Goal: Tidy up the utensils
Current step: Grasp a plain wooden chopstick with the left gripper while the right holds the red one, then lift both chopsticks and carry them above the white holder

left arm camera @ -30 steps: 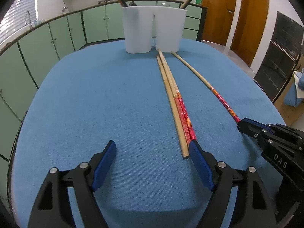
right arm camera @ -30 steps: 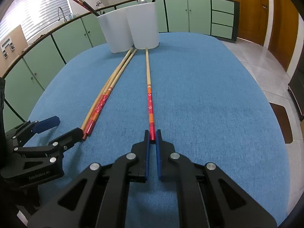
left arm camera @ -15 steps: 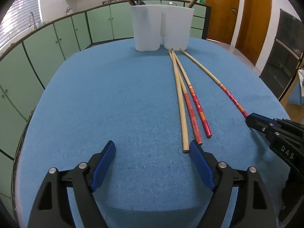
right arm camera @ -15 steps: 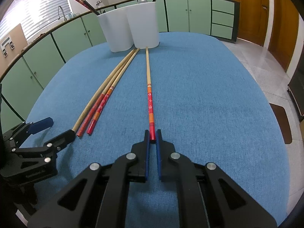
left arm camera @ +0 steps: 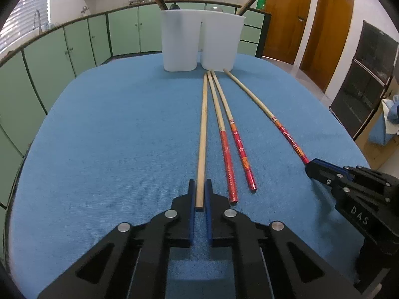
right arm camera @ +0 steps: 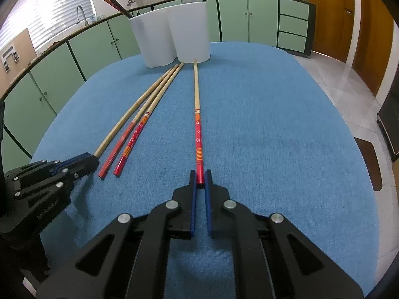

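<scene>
Nearest: left claw (left arm camera: 200, 194) pinched shut on the butt end of the plain wooden chopstick (left arm camera: 202, 134), which lies flat on the blue bench (left arm camera: 112, 137). Right claw (right arm camera: 200, 179) likewise clamped on the red end of a painted chopstick (right arm camera: 197, 114), also flat on the cloth.

Between the two held sticks: two more red-ended chopsticks (left arm camera: 234, 149), loose, side by side, near each other but not gripped.

Far end: all four tips point toward two white holders (left arm camera: 199, 39) standing against each other at the bench's back edge, with a few sticks already leaning out of them.

Handling, as I judge it: sticks are light, stiff and thin. Round lacquered ends look slick, so they may roll or swivel in a two-pad pinch. Held this close to the end, the long free length is likely to droop or swing when lifted. A hold slightly further in would steady it; lifting slowly and level seems wise. Not fragile.

Change from a second back: left claw then stood wide apart on the cloth, the bundle of sticks against its right pad. Now it has shifted over and clamped the plain stick. The three left-hand sticks have fanned apart. Right claw unchanged, same stick, same spot.
</scene>
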`<move>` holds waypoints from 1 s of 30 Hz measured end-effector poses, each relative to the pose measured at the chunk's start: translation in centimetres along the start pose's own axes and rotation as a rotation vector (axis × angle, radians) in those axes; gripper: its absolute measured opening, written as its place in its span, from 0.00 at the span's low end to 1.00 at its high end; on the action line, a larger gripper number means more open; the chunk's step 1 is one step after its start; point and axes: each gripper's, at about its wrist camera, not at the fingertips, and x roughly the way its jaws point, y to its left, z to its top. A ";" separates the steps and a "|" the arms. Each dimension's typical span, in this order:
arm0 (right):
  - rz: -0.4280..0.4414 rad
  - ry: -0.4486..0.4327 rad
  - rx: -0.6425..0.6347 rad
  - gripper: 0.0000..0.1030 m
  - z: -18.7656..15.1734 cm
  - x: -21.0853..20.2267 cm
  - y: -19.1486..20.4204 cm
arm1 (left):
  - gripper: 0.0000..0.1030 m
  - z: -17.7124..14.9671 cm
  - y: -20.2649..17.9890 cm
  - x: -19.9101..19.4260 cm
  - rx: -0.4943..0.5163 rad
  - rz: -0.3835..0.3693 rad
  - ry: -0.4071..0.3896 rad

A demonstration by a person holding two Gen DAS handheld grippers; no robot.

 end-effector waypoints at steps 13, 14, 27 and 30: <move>0.008 -0.018 -0.004 0.05 -0.1 -1.0 0.1 | 0.06 0.1 0.4 -1.6 -0.015 0.010 -0.023; 0.008 -0.022 -0.003 0.05 -0.1 -1.2 0.1 | 0.06 0.2 0.5 -1.9 -0.014 0.011 -0.029; 0.021 -0.176 -0.008 0.05 2.6 -7.4 -0.3 | 0.06 2.9 0.1 -8.2 0.015 0.017 -0.180; 0.023 -0.224 -0.018 0.05 4.0 -9.2 -0.1 | 0.06 4.3 0.2 -10.0 0.019 0.012 -0.233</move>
